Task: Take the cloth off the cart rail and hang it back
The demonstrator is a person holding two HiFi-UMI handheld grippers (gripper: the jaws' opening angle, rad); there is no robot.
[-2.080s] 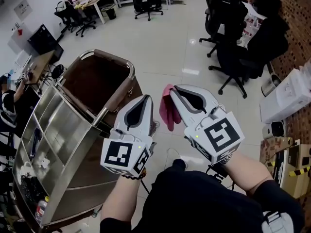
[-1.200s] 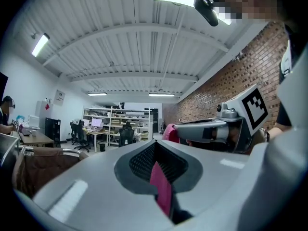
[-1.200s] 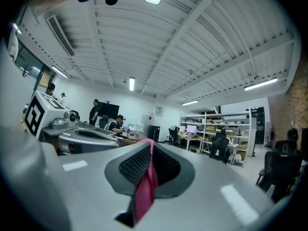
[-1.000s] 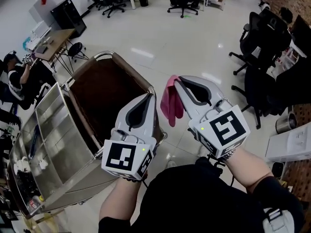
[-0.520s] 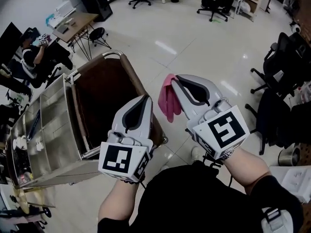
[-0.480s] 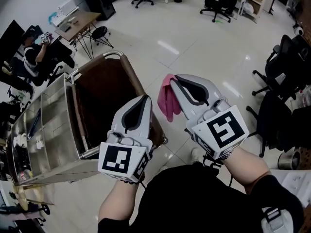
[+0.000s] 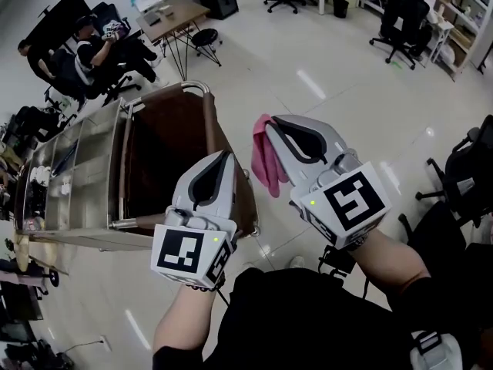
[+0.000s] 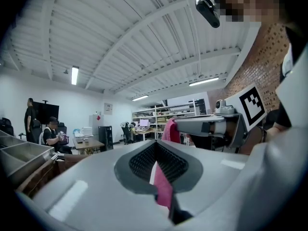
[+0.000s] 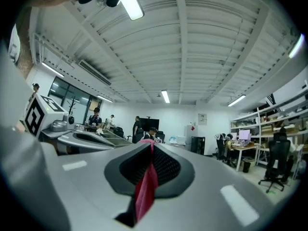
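beside cart rail (image 7: 206, 122): right gripper (image 7: 271, 122) pinched shut on pink cloth (image 7: 266, 164) edge; left gripper (image 7: 223, 156) closed, empty-looking. risk of slip from thin pinch, of missed rail from loose drape.

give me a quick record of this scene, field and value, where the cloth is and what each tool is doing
cloth: pink cloth, hanging in the air over the floor, off the cart
held by: right tool, jaws shut on the cloth's top edge
left tool: left tool, jaws together, no cloth seen hanging from it
cart: steel cart left of the cloth, brown bag in its near end
rail: curved rail at the bag end, bare
task state: cloth not yet hung back
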